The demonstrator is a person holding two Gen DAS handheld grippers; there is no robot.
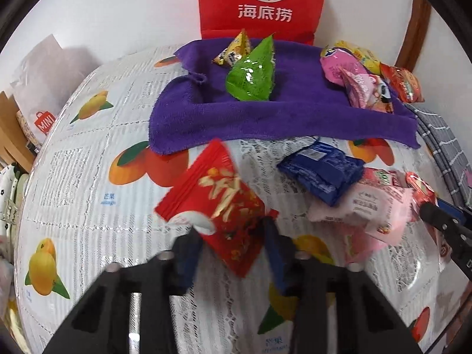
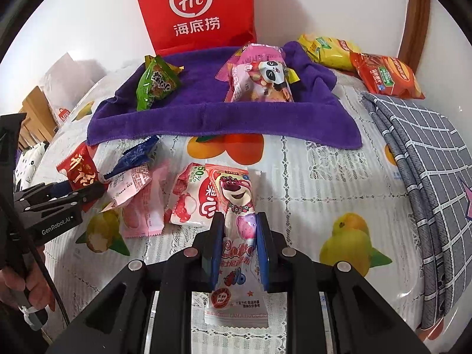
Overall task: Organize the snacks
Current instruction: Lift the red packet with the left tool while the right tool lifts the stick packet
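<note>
My left gripper point(image 1: 231, 230) is shut on a red snack packet point(image 1: 218, 197) with gold lettering, held tilted just above the fruit-print tablecloth point(image 1: 88, 183). In the right wrist view that left gripper point(image 2: 94, 190) is at the left, with the red packet point(image 2: 78, 174) at its tips. My right gripper point(image 2: 239, 224) is shut on a long pink bear snack packet point(image 2: 236, 191), which runs back between the fingers. A purple towel point(image 2: 206, 118) lies farther back with a green packet point(image 2: 155, 84) and a pink panda packet point(image 2: 265, 79) on it.
A blue packet point(image 1: 321, 174), pale pink packets point(image 2: 138, 203) and a white-red packet point(image 2: 191, 197) lie loose between the grippers. A red paper bag point(image 2: 194, 8) stands against the wall. Yellow point(image 2: 330, 50) and orange packets point(image 2: 386, 73) lie back right, by a grey checked cloth point(image 2: 427, 162).
</note>
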